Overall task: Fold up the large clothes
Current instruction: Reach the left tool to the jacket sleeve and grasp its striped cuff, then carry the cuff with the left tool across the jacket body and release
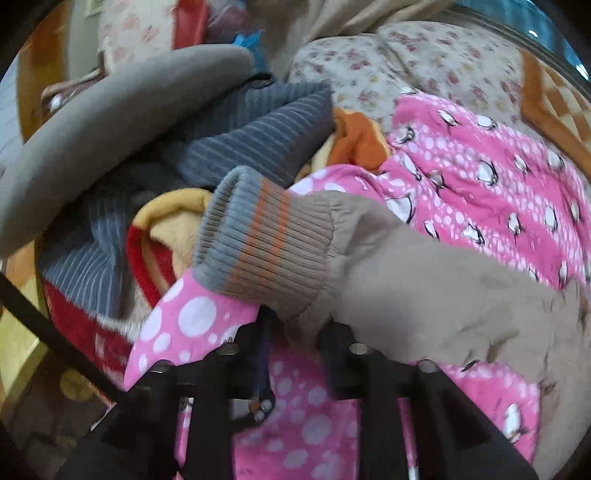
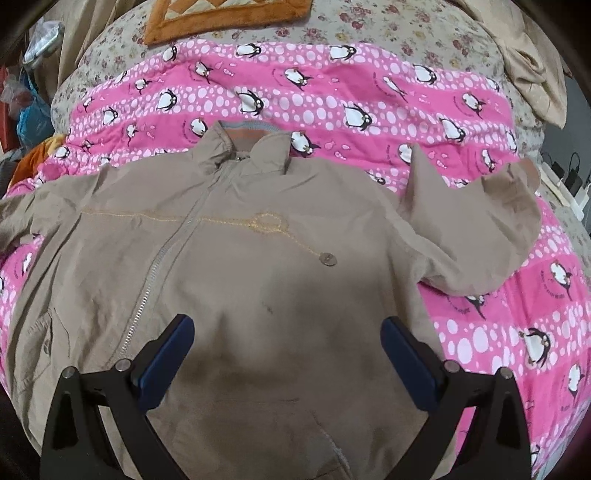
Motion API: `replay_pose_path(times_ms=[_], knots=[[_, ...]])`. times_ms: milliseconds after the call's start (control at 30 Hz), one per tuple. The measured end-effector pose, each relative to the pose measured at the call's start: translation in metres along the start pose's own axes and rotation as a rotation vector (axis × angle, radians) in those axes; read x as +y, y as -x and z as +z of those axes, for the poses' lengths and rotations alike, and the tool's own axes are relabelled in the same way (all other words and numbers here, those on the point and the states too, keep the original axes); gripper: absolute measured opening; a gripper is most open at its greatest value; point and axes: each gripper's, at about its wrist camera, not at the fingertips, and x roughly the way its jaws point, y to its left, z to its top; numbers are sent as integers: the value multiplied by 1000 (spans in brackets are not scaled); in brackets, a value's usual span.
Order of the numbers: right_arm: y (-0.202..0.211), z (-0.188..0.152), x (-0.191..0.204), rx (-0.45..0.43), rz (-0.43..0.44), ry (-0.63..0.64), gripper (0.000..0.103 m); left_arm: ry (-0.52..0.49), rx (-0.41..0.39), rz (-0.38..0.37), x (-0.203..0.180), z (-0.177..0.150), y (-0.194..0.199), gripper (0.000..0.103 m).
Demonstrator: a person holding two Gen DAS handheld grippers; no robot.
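Observation:
A tan zip-up jacket [image 2: 258, 266] lies front up on a pink penguin-print quilt [image 2: 332, 92], collar at the far side, its right sleeve [image 2: 480, 229] bent outward. My right gripper [image 2: 288, 332] is open and empty, hovering over the jacket's lower front. In the left wrist view, my left gripper [image 1: 295, 328] is shut on the jacket's other sleeve [image 1: 424, 280] just behind its ribbed grey-and-orange striped cuff [image 1: 266, 240], holding it above the quilt [image 1: 480, 173].
A pile of clothes lies left of the quilt: a grey striped knit [image 1: 266, 136], a yellow and red blanket [image 1: 162, 236], an orange cloth [image 1: 358, 140]. A floral bedsheet [image 2: 369, 26] and an orange-bordered mat [image 2: 221, 14] lie beyond. Chargers [image 2: 569, 177] sit at the right edge.

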Motion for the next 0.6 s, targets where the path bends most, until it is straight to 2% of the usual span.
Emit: replay_pose_path(times_ms=[33,100,233,367,500,600], knots=[[3,0,-4,-6,-3,-7,102,13,-49,-34,-7,2,16,0],[10,-1,-10,-15,3,-21,102,-19,-97,-73,-30,6,38,0],[28,-14,-22,-26,34,-26,102,-158,-175,-228,-117,13,85,0],[42,-31,-27,-30,8,38,102,-239,-143,-362,-213,3,96,0],[56,-47,-37,-52,-31,102,102,-316,-76,-512,-325,-36,111,0],[63,-50,-53,-64,-63,94,102,-369,-41,-627,-406,-70,129,0]])
